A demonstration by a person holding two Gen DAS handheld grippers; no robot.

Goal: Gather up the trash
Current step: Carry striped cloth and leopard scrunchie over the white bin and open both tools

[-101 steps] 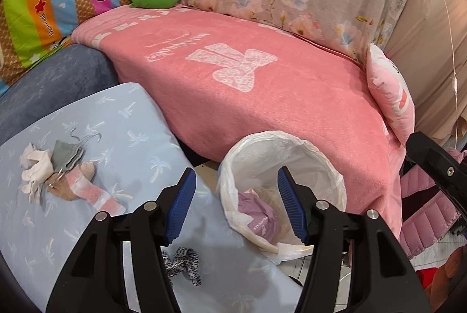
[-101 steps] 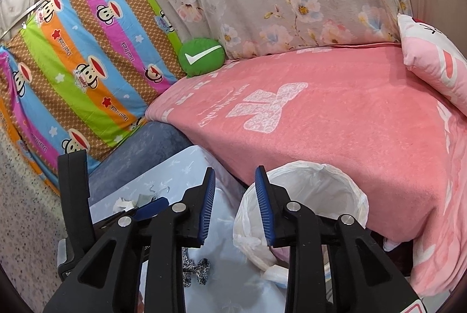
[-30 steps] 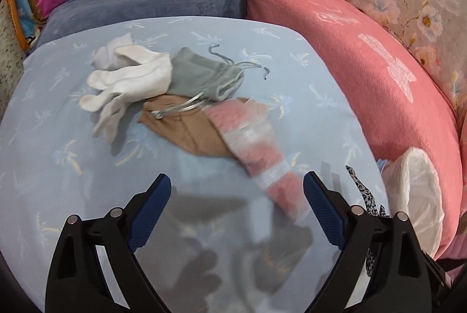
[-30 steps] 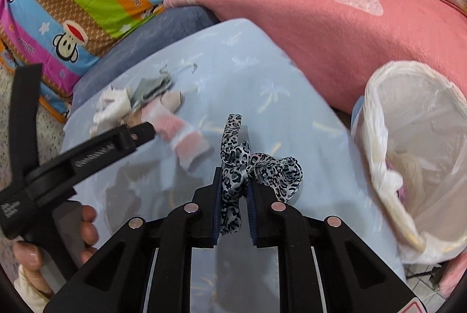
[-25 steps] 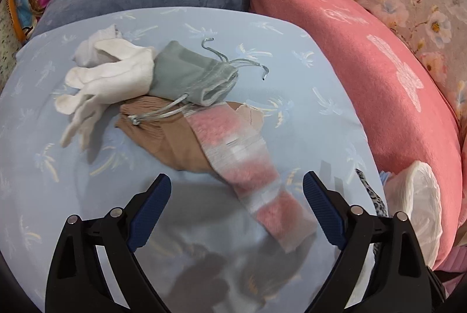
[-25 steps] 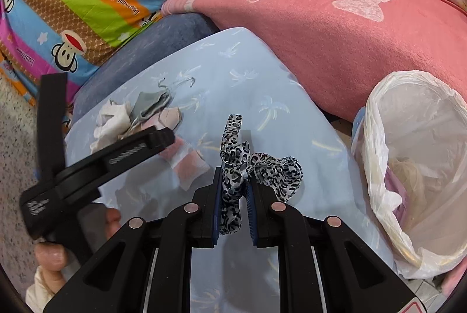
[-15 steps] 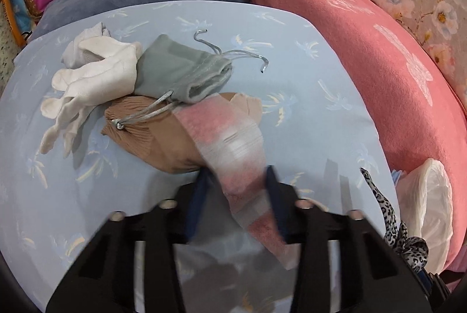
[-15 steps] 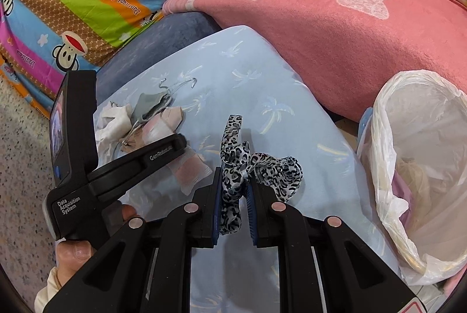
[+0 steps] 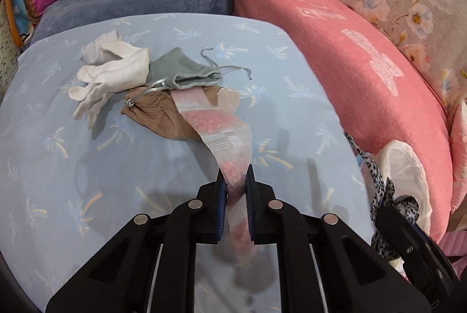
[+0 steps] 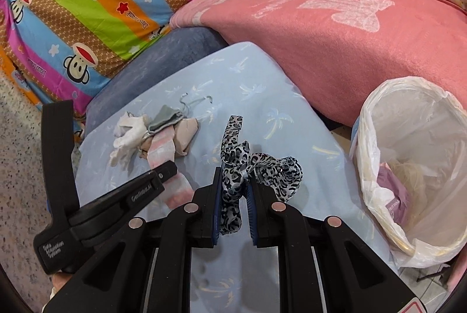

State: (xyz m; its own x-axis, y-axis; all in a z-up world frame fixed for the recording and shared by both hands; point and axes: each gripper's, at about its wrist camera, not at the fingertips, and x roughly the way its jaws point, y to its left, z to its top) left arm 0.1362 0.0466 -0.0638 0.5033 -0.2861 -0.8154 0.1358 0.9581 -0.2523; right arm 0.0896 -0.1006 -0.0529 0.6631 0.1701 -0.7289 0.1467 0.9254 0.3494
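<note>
Currently the left gripper (image 9: 235, 181) is closing its jaws on the near end of the fuzzy pink-and-white striped sock (image 9: 221, 135), which runs ahead of the jaws into a small pile on the pale blue palm-print cloth (image 9: 58, 167). The sock's far end lies under a grey drawstring pouch (image 9: 181, 73) and over a tan stocking (image 9: 157, 117), with white cotton gloves (image 9: 111, 73) just left of them. Risk: lifting may drag the pouch or stocking along, or scatter the pile. The grip is on the sock's tip only, so it could slip free. The right gripper (image 10: 233, 190) is clamped on a leopard-print fabric ribbon (image 10: 248, 164), whose loose loops hang outside the jaws. The white plastic-lined trash bin (image 10: 408, 167) stands to its right, below the cloth's edge; trailing loops may catch the liner rim or land outside.
</note>
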